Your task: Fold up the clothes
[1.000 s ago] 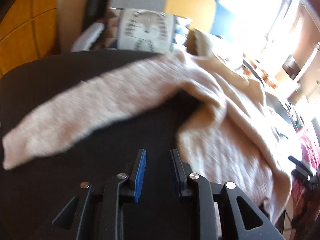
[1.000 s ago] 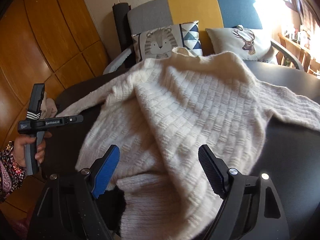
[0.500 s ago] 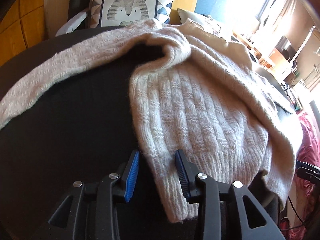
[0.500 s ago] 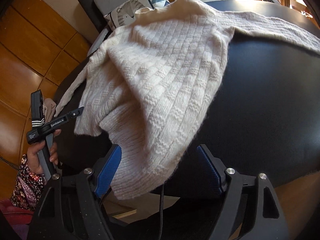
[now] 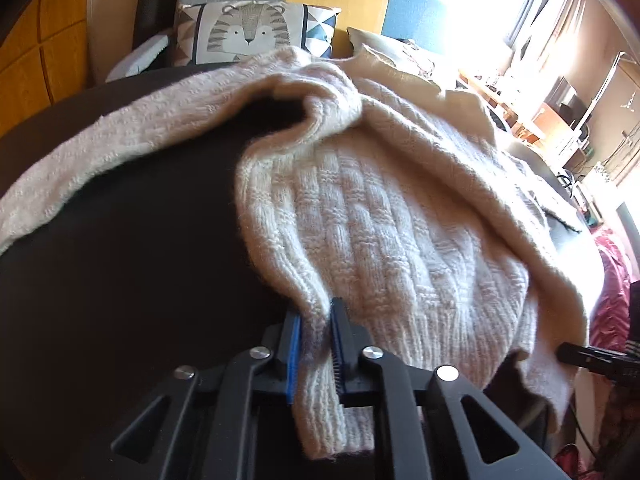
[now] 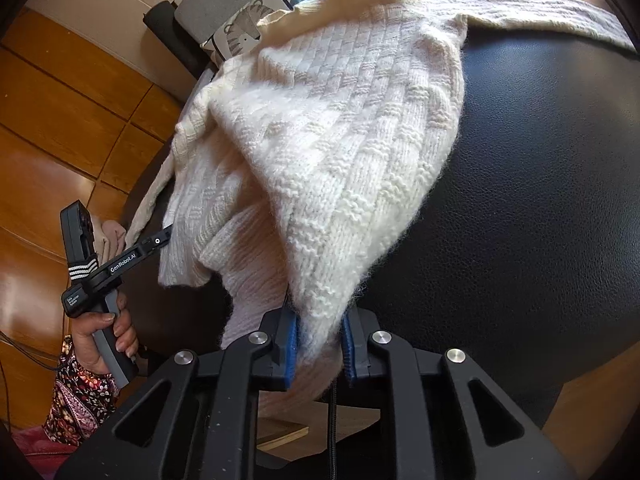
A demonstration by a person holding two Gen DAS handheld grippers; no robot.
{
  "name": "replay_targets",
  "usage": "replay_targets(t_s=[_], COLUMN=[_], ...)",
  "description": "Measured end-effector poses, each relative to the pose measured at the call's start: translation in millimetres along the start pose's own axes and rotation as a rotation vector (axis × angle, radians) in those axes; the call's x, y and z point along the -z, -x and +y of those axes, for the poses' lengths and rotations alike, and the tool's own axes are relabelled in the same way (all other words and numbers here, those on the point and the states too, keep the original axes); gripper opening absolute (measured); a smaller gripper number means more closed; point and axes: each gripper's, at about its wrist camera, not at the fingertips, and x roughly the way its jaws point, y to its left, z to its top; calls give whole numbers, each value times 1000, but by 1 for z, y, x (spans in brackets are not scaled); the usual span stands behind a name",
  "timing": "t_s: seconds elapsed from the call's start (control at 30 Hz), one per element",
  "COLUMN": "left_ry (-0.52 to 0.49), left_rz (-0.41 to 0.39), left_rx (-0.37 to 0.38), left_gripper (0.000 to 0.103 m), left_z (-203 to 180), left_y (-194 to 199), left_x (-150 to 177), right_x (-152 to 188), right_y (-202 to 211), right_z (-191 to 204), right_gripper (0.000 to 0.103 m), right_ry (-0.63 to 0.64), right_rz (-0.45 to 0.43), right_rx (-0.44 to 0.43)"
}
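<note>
A cream sweater [image 5: 400, 216] in chunky basket-weave knit lies rumpled across a round black table [image 6: 540, 184] with a grained, leathery top, one sleeve trailing off to each side. The left gripper [image 5: 316, 344] is clenched on the ribbed hem at one corner, wool bunched between its blue ridged pads. The right gripper [image 6: 318, 348] likewise pinches a fuzzy fold at the hem's other corner. Behind the table sits a chair with a tiger-print cushion [image 5: 248, 32].

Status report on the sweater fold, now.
Left gripper shut on sweater hem. Right gripper shut on the opposite hem corner. Sweater rumpled on black table. Nothing blocking.
</note>
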Motion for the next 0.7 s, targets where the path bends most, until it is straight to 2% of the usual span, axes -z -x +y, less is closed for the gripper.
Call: replay_targets(t_s=[0.13, 0.2, 0.5, 0.7], left_ry=[69, 84, 76, 49], left_rz=[22, 10, -32, 11], left_rx=[101, 134, 249, 277], left_gripper=[8, 8, 8, 8], left_z=[9, 12, 11, 6], left_y=[8, 18, 77, 90], left_x=[1, 1, 5, 26], right_x=[-8, -13, -39, -39], right_y=[17, 29, 73, 75], right_z=[2, 3, -7, -18], right_gripper=[17, 17, 17, 17], right_ry=[27, 37, 37, 19], right_rz=[-43, -67, -117, -100], right_rx=[-2, -2, -7, 27])
